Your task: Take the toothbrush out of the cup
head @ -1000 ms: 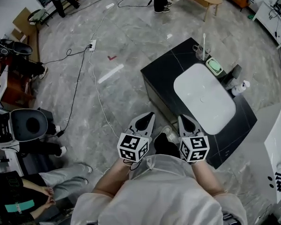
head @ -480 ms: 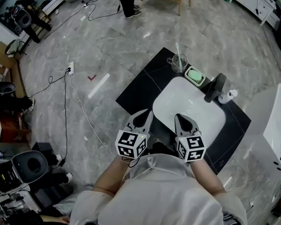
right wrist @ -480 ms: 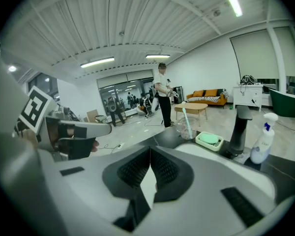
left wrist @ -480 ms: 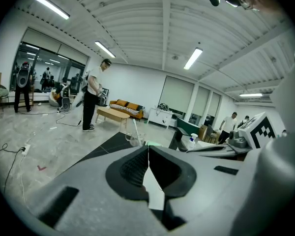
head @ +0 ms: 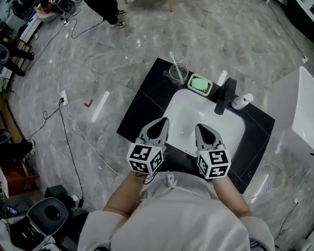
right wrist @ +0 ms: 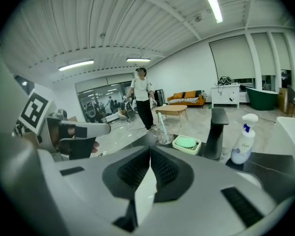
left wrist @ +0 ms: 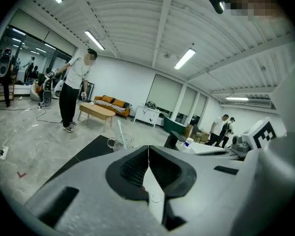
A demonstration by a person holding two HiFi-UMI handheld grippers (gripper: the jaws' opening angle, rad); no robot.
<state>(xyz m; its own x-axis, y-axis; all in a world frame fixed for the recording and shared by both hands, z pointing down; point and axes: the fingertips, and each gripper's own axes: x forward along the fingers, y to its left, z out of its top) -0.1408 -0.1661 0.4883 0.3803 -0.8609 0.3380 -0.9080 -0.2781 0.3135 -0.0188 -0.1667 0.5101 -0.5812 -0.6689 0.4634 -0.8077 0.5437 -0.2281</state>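
A clear glass cup (head: 178, 75) stands at the far left corner of the black counter (head: 141, 103), with a pale green toothbrush (head: 173, 61) leaning in it. The cup (left wrist: 119, 142) and the toothbrush (left wrist: 120, 130) also show in the left gripper view, and the cup (right wrist: 164, 135) and the toothbrush (right wrist: 161, 121) in the right gripper view. My left gripper (head: 160, 122) and right gripper (head: 202, 127) are both shut and empty, held side by side over the counter's near edge, well short of the cup.
A white basin (head: 199, 119) fills the counter's middle. Behind it sit a green soap dish (head: 199, 84), a black faucet (head: 223, 94) and a white spray bottle (head: 242, 101). A white cabinet (head: 303, 114) stands at the right. Cables (head: 68, 135) run across the floor; a person (head: 102, 1) stands beyond.
The counter and cup have swung toward the middle of the head view, and both shut grippers now hang over the counter's near edge.
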